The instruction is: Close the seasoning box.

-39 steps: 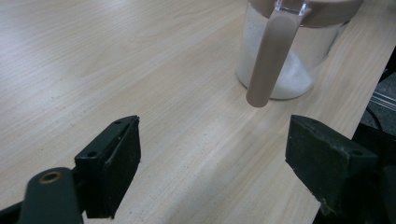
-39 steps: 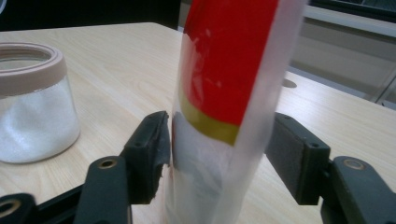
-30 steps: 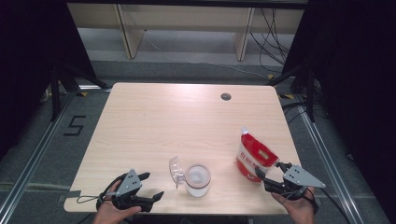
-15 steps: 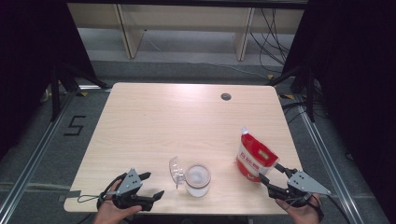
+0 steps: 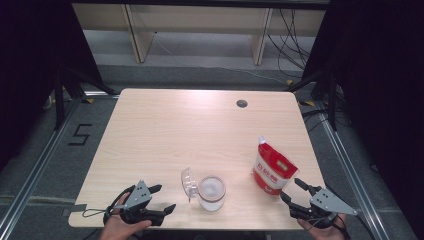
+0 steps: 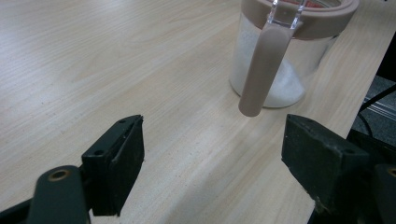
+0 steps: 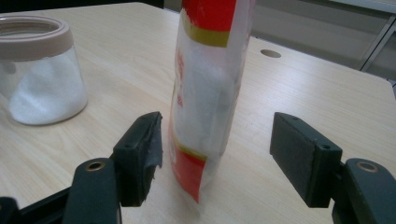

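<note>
Right gripper (image 5: 294, 191) at the near right edge, jaws spread, nothing pinched. Pouch (image 5: 272, 170) stands upright just ahead of it, long axis vertical; the right gripper view has its lower part (image 7: 205, 102) between the open jaws, apart from both. Right hand is the nearer one (left gripper (image 5: 163, 198), also spread, faces the jar (image 5: 211, 192)). Jar is near centre front, lid flipped open. Pouch print too blurred to read.

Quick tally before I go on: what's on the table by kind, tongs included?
Clear jar with white powder, lid flipped open: 1
Red and white pouch, standing upright: 1
Tongs, left tongs and right tongs, both open, holding nothing: 2
Total: 4
</note>
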